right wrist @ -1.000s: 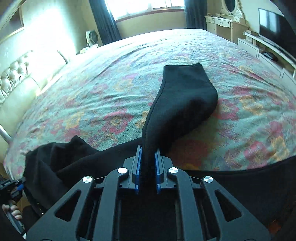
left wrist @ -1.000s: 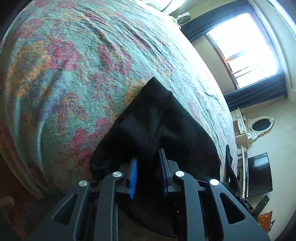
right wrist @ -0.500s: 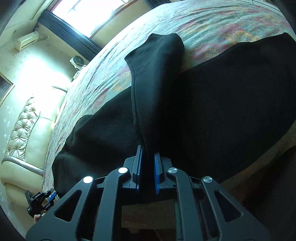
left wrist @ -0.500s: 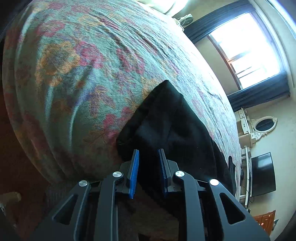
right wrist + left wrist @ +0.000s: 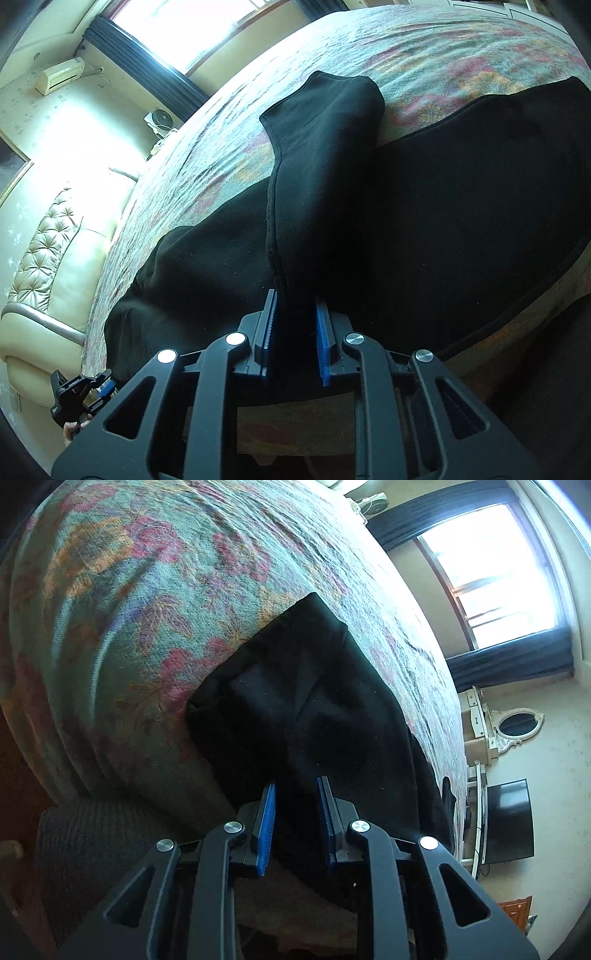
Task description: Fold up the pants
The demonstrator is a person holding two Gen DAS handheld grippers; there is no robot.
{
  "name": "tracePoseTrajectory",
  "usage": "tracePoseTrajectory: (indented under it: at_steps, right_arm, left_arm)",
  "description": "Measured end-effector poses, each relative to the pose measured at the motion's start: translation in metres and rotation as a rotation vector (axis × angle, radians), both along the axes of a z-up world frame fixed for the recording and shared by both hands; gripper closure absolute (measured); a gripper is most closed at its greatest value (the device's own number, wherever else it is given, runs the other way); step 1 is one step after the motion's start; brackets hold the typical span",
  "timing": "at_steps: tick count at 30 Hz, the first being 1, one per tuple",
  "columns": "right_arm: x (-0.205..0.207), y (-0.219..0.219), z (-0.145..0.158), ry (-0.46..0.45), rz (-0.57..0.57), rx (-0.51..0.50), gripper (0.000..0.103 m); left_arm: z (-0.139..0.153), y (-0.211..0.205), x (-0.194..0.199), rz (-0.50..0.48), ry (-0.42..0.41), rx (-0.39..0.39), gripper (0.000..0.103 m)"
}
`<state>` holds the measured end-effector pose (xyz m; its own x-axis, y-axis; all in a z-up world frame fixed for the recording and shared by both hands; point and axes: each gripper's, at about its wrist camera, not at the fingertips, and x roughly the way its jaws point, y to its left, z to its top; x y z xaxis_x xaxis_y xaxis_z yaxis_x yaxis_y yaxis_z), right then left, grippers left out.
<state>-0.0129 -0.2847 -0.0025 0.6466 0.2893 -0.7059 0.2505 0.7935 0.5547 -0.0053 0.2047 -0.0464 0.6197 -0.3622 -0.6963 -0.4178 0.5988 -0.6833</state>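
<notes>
We see black pants (image 5: 424,206) spread over the near edge of a bed with a floral cover (image 5: 155,602), filling the centre and right of the right wrist frame. One leg end (image 5: 325,110) lies folded up across the rest of the garment toward the upper centre, and a ridge of that fabric runs down between the blue pads (image 5: 271,332) of our right gripper (image 5: 295,317) at lower centre; the jaws stand somewhat apart, and we cannot tell whether they pinch the cloth. In the left wrist frame our left gripper (image 5: 295,801) sits low at centre, jaws apart, with the pants' other end (image 5: 295,701) lying just ahead of the pads (image 5: 267,816) and draping off the mattress edge. A window (image 5: 502,561) glows at upper right, a television (image 5: 509,819) stands at right, and a tufted headboard (image 5: 44,240) fills the left of the right wrist frame
</notes>
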Motion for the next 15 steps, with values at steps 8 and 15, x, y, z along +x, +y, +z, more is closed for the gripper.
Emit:
tracePoseTrajectory:
  at_steps: [8,15]
  right_arm:
    - [-0.007,-0.007,-0.004,-0.018,-0.033,0.083,0.042]
    - [-0.001,-0.003,-0.006,-0.009,-0.035,0.065,0.042]
  left_arm:
    - [0.000,0.001,-0.005,0.091,-0.055,-0.058,0.054]
    - [-0.002,0.002,0.001,0.075,-0.033,-0.061,0.054]
